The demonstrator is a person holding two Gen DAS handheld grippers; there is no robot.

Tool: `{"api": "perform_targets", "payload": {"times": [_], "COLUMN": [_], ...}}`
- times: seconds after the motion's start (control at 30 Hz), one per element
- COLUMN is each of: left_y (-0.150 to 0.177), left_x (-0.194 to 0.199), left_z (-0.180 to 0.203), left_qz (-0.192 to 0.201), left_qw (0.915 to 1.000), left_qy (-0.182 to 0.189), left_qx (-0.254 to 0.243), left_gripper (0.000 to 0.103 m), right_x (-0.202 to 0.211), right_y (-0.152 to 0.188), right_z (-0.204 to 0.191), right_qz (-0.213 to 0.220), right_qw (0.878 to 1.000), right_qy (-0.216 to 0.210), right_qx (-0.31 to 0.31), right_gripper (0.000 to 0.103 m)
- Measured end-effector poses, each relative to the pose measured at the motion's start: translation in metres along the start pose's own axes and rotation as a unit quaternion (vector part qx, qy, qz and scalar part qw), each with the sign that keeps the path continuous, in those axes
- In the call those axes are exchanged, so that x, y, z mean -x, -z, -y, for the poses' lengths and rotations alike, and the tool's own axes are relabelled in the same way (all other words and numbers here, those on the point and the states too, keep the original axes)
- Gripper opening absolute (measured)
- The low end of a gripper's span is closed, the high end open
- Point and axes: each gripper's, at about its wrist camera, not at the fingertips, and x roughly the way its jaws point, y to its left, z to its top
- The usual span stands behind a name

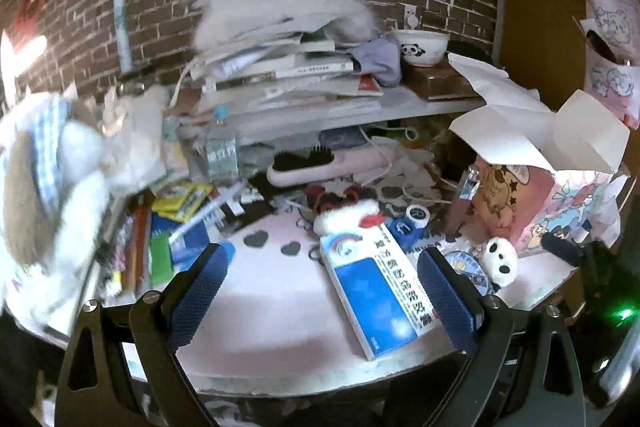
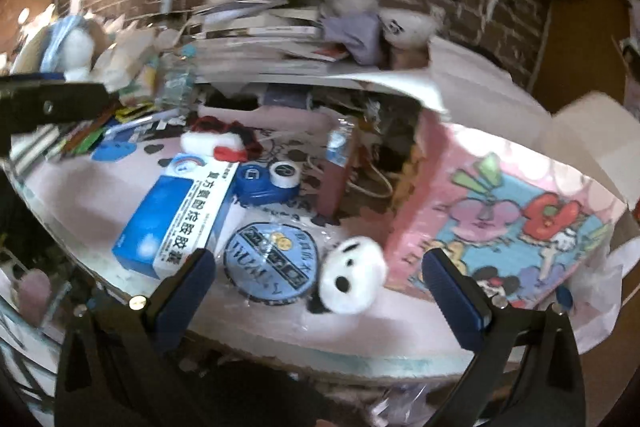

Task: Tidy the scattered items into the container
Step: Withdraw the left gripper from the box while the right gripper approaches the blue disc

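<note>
1. At the far left, a blurred plush toy (image 1: 48, 163) in blue-and-white cloth sits at the edge of the pink table (image 1: 272, 315), with a jumble of pens and packets (image 1: 168, 227) just right of it
2. The left gripper (image 1: 320, 291) hangs over the near part of the table with its jaws wide and nothing between the blue pads (image 1: 198, 297); its right pad overlaps the near right corner of the medicine box in this view, and contact cannot be told
3. The blue-and-white medicine box (image 1: 372, 291) lies flat near the table's middle, a white fluffy item with a red bit (image 1: 348, 219) just beyond its far end
4. Farther back, a pink hairbrush (image 1: 316, 163) lies under a shelf piled with books and papers (image 1: 280, 67)
5. Right of the box sit a blue contact-lens case (image 2: 266, 181) and, nearer, a round blue tin (image 2: 272, 259)
6. A small panda plush (image 2: 354, 275) lies just right of the tin, close beside the container
7. The right gripper (image 2: 320, 299) hovers near the table's front edge, jaws spread wide and empty, with the tin and panda seen between its fingers
8. At the far right stands the container, a pink cartoon-printed box (image 2: 500, 223) with its white flaps (image 2: 592, 131) open upward
</note>
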Motion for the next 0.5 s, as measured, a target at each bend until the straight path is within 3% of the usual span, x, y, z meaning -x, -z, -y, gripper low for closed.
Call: {"api": "perform_targets", "payload": {"times": [0.37,0.5], "left_y": [0.031,0.036], "left_x": [-0.012,-0.015], "left_z": [-0.003,0.001], "left_qz": [0.004,0.006], "left_qw": [0.999,0.9988], "left_qy": [0.027,0.034], "left_qx": [0.035,0.033], "left_gripper": [0.095,0.095], "right_x": [-0.032,-0.037], "right_y": [0.028,0.032], "right_z": [-0.005,-0.003], "right_qz": [0.003,0.008], "right_qw": [1.0,0.998], "right_qy": [-0.02,-0.048], "right_qx": [-0.006,-0.027], "right_gripper": [0.103,0.103]}}
